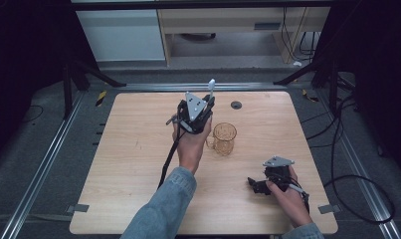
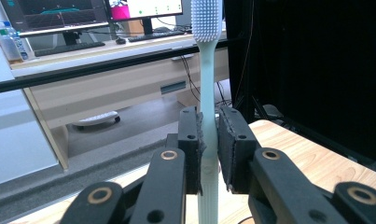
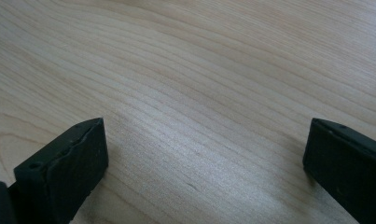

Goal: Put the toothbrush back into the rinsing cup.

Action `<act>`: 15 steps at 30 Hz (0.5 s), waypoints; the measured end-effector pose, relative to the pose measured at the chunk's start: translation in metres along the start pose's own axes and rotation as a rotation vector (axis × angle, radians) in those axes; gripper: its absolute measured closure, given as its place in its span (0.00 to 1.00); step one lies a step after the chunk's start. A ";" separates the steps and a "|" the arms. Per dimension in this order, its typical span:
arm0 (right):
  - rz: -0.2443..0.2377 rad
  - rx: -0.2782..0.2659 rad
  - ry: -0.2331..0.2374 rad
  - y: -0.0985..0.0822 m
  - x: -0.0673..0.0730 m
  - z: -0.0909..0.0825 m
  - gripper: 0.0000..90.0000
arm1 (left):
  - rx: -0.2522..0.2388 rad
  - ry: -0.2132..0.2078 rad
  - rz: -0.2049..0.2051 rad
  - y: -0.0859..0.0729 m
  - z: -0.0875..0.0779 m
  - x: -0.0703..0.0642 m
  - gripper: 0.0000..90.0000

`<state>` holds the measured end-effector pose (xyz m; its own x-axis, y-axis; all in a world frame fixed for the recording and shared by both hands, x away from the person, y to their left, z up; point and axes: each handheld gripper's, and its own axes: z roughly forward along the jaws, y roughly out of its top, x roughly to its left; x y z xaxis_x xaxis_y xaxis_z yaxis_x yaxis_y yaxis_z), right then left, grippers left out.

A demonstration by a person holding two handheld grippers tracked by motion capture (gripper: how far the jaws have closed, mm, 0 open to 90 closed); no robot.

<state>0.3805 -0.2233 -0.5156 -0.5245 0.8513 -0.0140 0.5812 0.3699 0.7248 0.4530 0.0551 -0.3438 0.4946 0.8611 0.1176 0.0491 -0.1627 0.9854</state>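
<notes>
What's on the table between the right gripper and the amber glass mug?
Nothing: bare wooden table separates the right gripper from the amber glass mug, seen in the high view.

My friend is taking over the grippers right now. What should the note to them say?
Left gripper: shut on the pale green silicone toothbrush, bristles up, held above the table beside the clear amber glass mug.
Right gripper: open, holding nothing, low over the light wooden table near its right front.
Done: toothbrush picked up.
Left: probably stand the toothbrush in the mug, then let go.
</notes>
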 end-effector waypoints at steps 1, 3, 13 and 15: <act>0.001 0.001 0.002 0.000 0.000 0.000 0.00 | -0.004 0.002 0.000 -0.001 0.000 0.000 0.88; 0.017 0.008 0.012 0.002 0.000 0.000 0.00 | -0.009 0.004 0.000 -0.002 0.001 -0.001 0.88; -0.004 0.001 0.004 0.002 -0.002 0.002 0.00 | -0.015 -0.008 -0.005 -0.016 0.005 -0.007 0.88; -0.004 0.001 0.004 0.002 -0.002 0.002 0.00 | -0.022 -0.008 -0.013 -0.020 0.006 -0.006 0.88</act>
<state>0.3839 -0.2232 -0.5156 -0.5294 0.8483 -0.0142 0.5794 0.3737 0.7244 0.4540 0.0503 -0.3652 0.5012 0.8590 0.1043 0.0360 -0.1411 0.9893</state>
